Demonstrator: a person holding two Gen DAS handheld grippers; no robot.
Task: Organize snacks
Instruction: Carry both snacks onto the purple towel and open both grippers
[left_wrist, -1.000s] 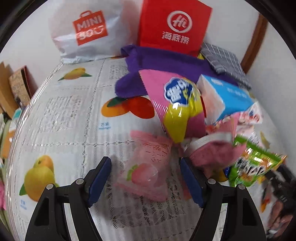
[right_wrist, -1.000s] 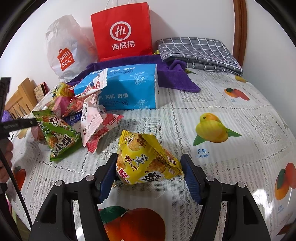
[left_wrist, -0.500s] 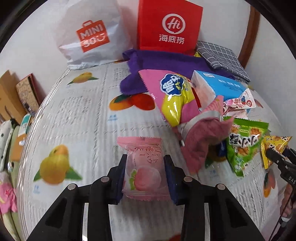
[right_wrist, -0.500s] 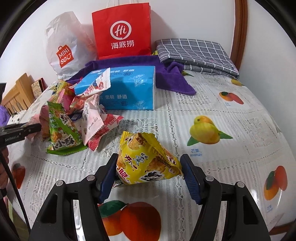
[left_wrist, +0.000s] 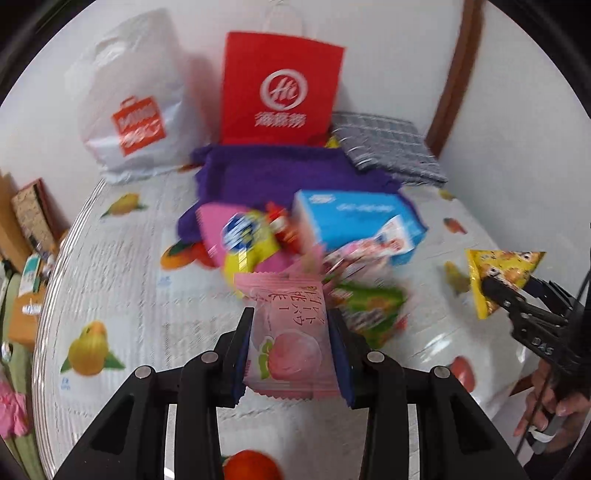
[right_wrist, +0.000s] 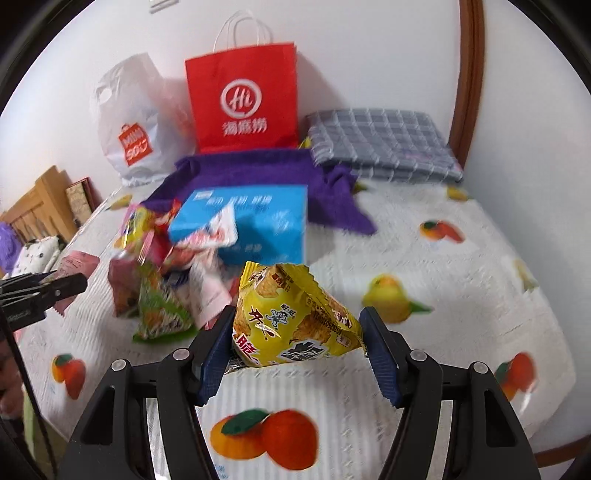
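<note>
My left gripper (left_wrist: 291, 354) is shut on a pink peach snack packet (left_wrist: 288, 336) and holds it above the table. My right gripper (right_wrist: 299, 354) is shut on a yellow triangular snack bag (right_wrist: 291, 321), also lifted; that bag shows at the right of the left wrist view (left_wrist: 498, 273). A pile of snacks (right_wrist: 173, 280) lies left of centre: a pink and yellow bag (left_wrist: 240, 240), a green packet (right_wrist: 159, 314) and red-white wrappers, against a blue tissue pack (right_wrist: 255, 225).
A red paper bag (right_wrist: 243, 99) and a white plastic bag (right_wrist: 133, 122) stand at the back wall. A purple cloth (right_wrist: 255, 173) and a folded grey checked cloth (right_wrist: 384, 144) lie behind the tissue pack. The fruit-print tablecloth (right_wrist: 443, 288) covers the table.
Both grippers have risen with their packets and the views are blurred with motion. The left gripper closed on the pink packet a second ago and has lifted it off the cloth.
</note>
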